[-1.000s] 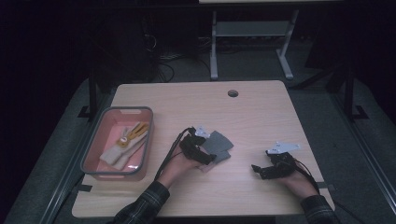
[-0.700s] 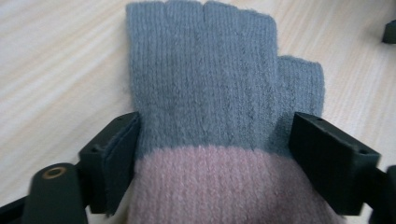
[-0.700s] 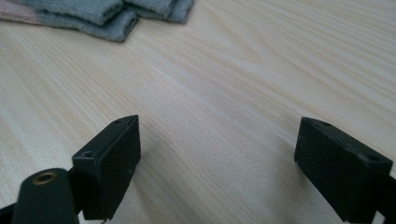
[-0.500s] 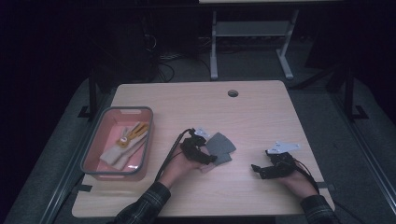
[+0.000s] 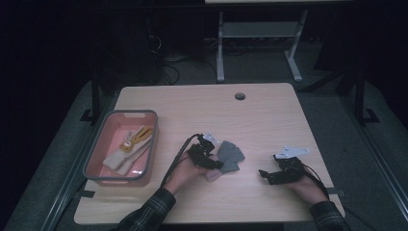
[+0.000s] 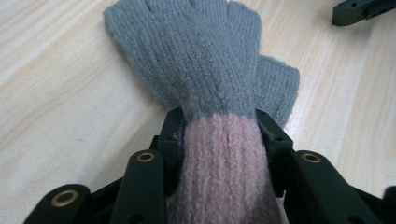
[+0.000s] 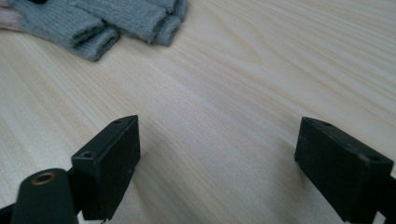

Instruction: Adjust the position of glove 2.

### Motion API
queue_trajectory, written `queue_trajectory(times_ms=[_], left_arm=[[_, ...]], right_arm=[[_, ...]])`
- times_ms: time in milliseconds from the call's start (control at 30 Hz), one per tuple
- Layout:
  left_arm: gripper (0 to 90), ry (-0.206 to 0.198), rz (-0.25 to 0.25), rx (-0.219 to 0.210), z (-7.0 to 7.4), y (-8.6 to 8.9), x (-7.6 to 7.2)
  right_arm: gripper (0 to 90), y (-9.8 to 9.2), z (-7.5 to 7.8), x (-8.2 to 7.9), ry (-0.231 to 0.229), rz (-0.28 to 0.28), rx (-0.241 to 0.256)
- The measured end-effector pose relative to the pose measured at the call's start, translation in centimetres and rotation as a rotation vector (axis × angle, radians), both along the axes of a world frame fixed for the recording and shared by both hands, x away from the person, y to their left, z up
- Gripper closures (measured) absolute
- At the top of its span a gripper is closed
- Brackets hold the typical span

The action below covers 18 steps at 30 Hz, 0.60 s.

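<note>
**K:** Looking at the left gripper [image 6: 219, 140]: jaws clamped on the pink cuff of the grey glove [image 6: 201, 56]. Glove lies flat on the counter [image 5: 202, 110], fingers pointing away from the gripper, just right of the pink bin [image 5: 94, 150].

**M:** Right gripper [image 7: 217, 158]?

**K:** Jaws spread wide, nothing between them, resting low on the counter well right of the glove. In the right gripper view the glove's fingertips [image 7: 93, 28] sit at the top left corner, apart from its jaws.

**M:** Bin contents?

**K:** Light-coloured glove with yellow-orange parts [image 5: 129, 147] already inside, so the grey one likely goes in too. That's a judgement.

**M:** Grip good enough to carry?

**K:** Cuff is bunched squarely between the jaws, both layers seem caught. A second grey layer pokes out at the right under the top one; could be a thumb or a second glove, can't tell. Advice: lift straight up until the fingers hang free of the counter, then move left toward the bin, high enough that the dangling end passes over the near rim. Open only once the glove is over the bin floor, beside the one already there.

**M:** Risk?

**K:** Knit slipping if the lift is jerky, or the fingers snagging on the rim. Right gripper is best kept parked where it is, out of the path.
</note>
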State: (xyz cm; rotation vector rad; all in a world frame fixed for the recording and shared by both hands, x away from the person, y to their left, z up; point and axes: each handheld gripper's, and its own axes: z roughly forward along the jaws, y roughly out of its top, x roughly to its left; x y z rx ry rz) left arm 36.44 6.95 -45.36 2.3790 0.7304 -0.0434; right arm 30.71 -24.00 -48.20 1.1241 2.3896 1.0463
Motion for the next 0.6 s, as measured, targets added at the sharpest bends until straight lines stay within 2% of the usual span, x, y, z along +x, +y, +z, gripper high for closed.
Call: queue_trajectory(times_ms=[100, 233, 600], left_arm=[[63.4, -0.005, 0.0, -0.006, 0.1, 0.0, 0.0], [64.2, 0.007, -0.011, 0.0, 0.5, 0.3, 0.0], [65.1, 0.01, -0.001, -0.024, 1.8, 1.1, -0.1]], right_arm=[[14.0, 0.0, 0.0, 0.0, -0.001, 0.001, 0.001], [14.0, 0.0, 0.0, 0.0, -0.001, 0.001, 0.0], [14.0, 0.0, 0.0, 0.0, -0.002, 0.002, 0.0]])
